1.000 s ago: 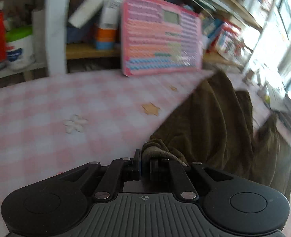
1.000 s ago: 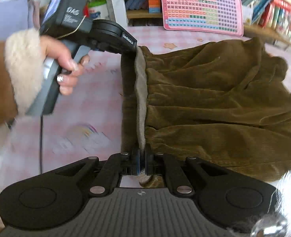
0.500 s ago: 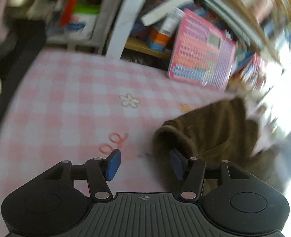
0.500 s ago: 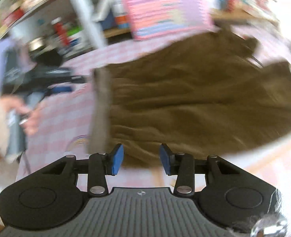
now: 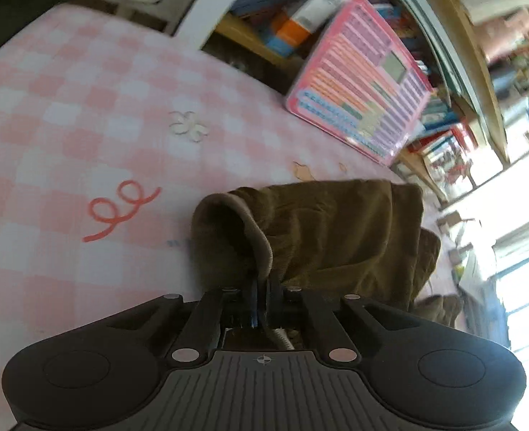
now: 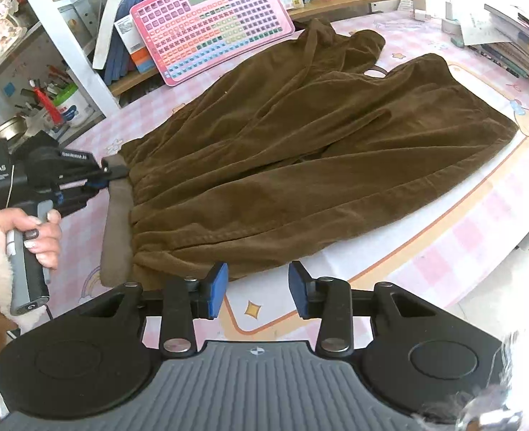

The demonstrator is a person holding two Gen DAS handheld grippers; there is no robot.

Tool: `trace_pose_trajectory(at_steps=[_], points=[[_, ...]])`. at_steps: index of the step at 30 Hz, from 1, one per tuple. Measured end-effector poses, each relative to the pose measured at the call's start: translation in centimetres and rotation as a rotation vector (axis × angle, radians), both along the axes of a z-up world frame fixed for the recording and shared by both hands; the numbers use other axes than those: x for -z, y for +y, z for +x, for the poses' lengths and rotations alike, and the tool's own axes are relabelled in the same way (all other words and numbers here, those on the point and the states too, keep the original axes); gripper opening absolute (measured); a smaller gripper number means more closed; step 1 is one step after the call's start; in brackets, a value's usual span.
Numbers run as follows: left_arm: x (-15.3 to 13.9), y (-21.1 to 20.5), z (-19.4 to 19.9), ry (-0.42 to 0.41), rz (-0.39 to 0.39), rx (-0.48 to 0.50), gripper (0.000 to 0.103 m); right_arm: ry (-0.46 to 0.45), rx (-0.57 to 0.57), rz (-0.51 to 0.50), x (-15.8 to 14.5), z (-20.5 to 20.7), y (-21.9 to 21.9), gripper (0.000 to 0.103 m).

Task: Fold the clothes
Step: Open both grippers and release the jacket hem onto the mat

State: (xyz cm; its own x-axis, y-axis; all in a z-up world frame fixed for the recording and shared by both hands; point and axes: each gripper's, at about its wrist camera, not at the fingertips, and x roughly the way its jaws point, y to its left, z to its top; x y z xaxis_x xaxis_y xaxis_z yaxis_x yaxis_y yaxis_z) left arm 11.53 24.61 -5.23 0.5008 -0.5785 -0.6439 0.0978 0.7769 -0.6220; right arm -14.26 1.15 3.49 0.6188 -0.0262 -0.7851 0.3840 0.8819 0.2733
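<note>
A brown corduroy skirt lies spread on the pink checked tablecloth, its grey-lined waistband at the left. My left gripper is shut on the waistband's far corner; in the right wrist view it sits at the band's upper end, held by a hand. The skirt also shows in the left wrist view, its waistband curling into the jaws. My right gripper is open and empty, just off the skirt's near edge above the cloth.
A pink toy keyboard leans against a bookshelf behind the skirt. Books and papers are stacked at the far right. The table's edge runs close on the right.
Both grippers let go of the waistband. The left one has since shut again on the waistband's far corner. The right one stays open and has drawn back from the skirt.
</note>
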Motion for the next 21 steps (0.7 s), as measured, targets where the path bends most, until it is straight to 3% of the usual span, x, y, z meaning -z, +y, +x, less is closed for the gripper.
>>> trace_pose_trajectory(at_steps=[5, 10, 18, 21], points=[[0.6, 3.1, 1.0, -0.001, 0.017, -0.07, 0.003, 0.015, -0.006, -0.034, -0.3, 0.0, 0.1, 0.036], [0.4, 3.5, 0.6, 0.005, 0.001, -0.061, 0.013, 0.021, 0.052, -0.029, -0.6, -0.3, -2.1, 0.036], [-1.3, 4.3, -5.1, -0.015, -0.071, -0.073, 0.019, 0.029, 0.113, -0.045, 0.0, 0.5, -10.0, 0.036], [-2.0, 4.0, -7.8, -0.03, -0.044, -0.11, 0.024, 0.035, 0.115, -0.033, 0.7, 0.8, -14.1, 0.036]])
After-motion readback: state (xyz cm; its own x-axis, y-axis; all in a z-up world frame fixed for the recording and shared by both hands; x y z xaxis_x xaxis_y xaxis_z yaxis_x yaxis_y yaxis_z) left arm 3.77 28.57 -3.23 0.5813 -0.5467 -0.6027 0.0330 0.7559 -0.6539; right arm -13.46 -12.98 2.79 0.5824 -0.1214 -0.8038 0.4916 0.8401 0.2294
